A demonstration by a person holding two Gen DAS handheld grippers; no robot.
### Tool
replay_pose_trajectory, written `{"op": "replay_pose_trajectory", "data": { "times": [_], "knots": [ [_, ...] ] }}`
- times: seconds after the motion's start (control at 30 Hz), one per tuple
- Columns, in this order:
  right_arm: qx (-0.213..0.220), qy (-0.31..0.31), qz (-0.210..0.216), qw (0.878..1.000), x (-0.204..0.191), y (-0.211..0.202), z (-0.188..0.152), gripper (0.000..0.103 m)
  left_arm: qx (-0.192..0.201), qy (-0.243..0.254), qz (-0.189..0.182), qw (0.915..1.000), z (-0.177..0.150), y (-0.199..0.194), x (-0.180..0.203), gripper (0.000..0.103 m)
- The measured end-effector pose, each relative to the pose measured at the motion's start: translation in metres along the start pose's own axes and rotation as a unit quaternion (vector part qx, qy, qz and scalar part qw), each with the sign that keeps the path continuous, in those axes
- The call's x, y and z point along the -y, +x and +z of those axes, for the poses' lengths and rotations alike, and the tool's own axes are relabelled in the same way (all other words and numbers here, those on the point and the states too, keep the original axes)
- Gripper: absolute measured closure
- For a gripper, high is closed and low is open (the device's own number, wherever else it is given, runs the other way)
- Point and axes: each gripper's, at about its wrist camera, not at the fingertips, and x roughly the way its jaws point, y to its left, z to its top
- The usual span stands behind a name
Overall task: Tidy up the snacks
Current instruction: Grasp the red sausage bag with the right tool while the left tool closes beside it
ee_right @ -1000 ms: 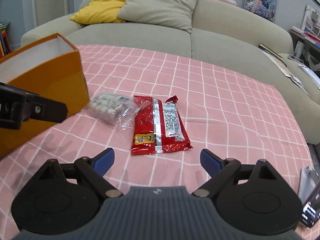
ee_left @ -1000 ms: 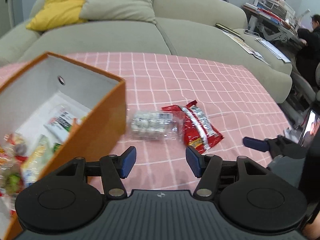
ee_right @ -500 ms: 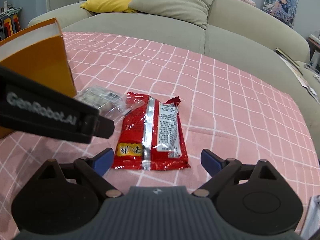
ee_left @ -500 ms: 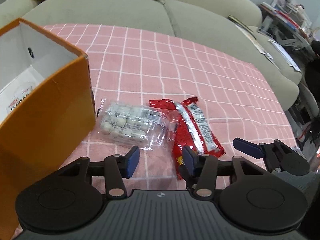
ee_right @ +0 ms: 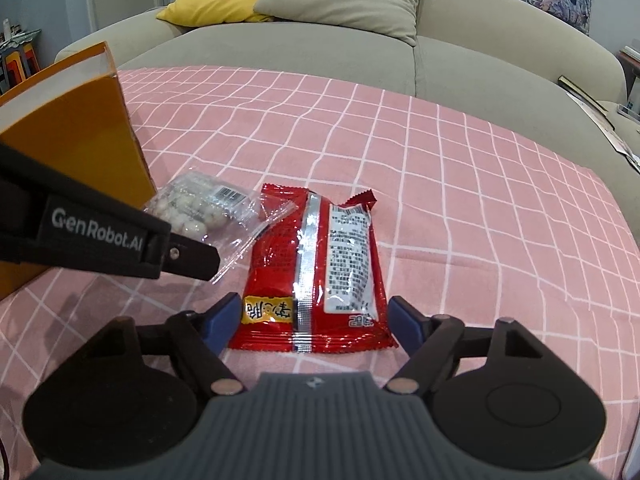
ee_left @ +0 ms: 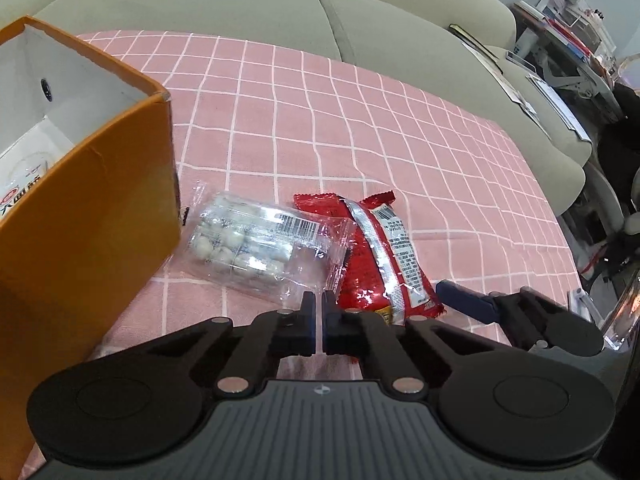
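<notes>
The left gripper [ee_left: 316, 304] is down at the near corner of the clear bag [ee_left: 256, 246], its jaws pinched together with only a sliver between them, and the bag's thin film edge appears caught there (though that film is hard to make out). The bag, full of pale round sweets, lies on the pink checked cloth [ee_left: 360, 128] right beside the orange box [ee_left: 92, 224], its far end overlapping the red packet [ee_right: 320, 256]. Over on the right, the right gripper [ee_right: 314, 318] straddles the packet's near end: jaws have just been closing in, blue pads at either edge of the wrapper, and whether they press on it yet cannot be told. The packet lies flat, back side up, silver seam running lengthwise. Inside the box, more wrapped snacks [ee_left: 20, 176] show against its white lining.
</notes>
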Motion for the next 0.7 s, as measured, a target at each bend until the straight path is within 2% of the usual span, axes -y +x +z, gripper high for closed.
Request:
{"op": "replay_pose_trajectory", "data": {
  "times": [0.1, 0.13, 0.37, 0.53, 0.7],
  "knots": [
    [0.002, -0.006, -0.010, 1.000, -0.006, -0.009, 0.000, 0.060, -0.006, 0.003, 0.005, 1.0000, -0.001, -0.007, 0.000, 0.103],
    [-0.004, -0.003, -0.009, 1.000, -0.006, -0.010, 0.000, 0.074, -0.010, 0.006, 0.009, 0.9999, -0.003, -0.009, 0.001, 0.103],
    [-0.006, 0.005, -0.002, 1.000, -0.016, -0.029, -0.017, 0.074, -0.036, 0.036, 0.025, 0.9984, -0.029, -0.034, -0.006, 0.103],
    [-0.017, 0.016, 0.008, 1.000, -0.026, -0.051, -0.034, 0.074, -0.069, 0.071, -0.003, 0.9950, -0.052, -0.054, -0.013, 0.103],
    [-0.033, 0.024, 0.007, 0.999, -0.038, -0.071, -0.050, 0.074, -0.102, 0.106, 0.000, 0.9891, -0.073, -0.069, -0.020, 0.103]
  ]
}}
